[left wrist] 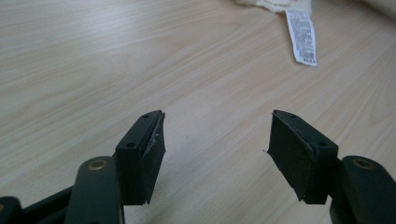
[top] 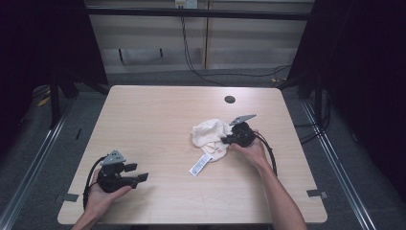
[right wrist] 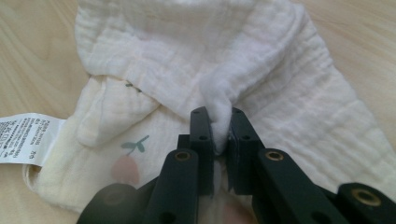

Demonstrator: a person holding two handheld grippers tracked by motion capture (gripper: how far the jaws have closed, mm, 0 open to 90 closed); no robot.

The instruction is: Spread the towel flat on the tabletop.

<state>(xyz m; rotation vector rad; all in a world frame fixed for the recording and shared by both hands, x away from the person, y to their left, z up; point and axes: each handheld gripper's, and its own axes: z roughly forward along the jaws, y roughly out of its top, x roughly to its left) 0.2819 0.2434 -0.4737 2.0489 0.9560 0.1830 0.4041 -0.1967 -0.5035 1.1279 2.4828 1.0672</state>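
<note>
Cream muslin cloth (top: pixel 210 138), crumpled in a loose heap on the wooden table (top: pixel 158 115), right of centre. In the right gripper view the cloth (right wrist: pixel 196 70) shows a crinkled weave, a rolled upper edge and a small printed fruit motif low on the pale panel. White care label (top: pixel 200 164) trails out of the heap toward 7 o'clock and lies flat on the wood; the same label (left wrist: pixel 301 35) sits at the left gripper view's 1 o'clock.

Right gripper (top: pixel 229 139) sits at the heap's 3 o'clock edge, held low. Its jaws are drawn narrow and pinch a raised fold of the fabric (right wrist: pixel 217 100), the ridge bunching up between the black pads (right wrist: pixel 201 135). Judgement: a pinch on a standing fold, not a flat layer, gives a firm hold for lifting or shaking the cloth open, and the side approach keeps the label end free.

Left gripper (top: pixel 143 178) is well apart from the cloth, at about 8 o'clock from it, near the table's front edge. Its jaws (left wrist: pixel 217 154) stand wide with only bare wood between them, pointed roughly toward the label. Judgement: it waits, ready to take a second corner once the right hand raises the fabric.

Beyond: a round cable hole (top: pixel 230 99) at the cloth's 12 o'clock, dark curtains either side, cables on the floor behind.
</note>
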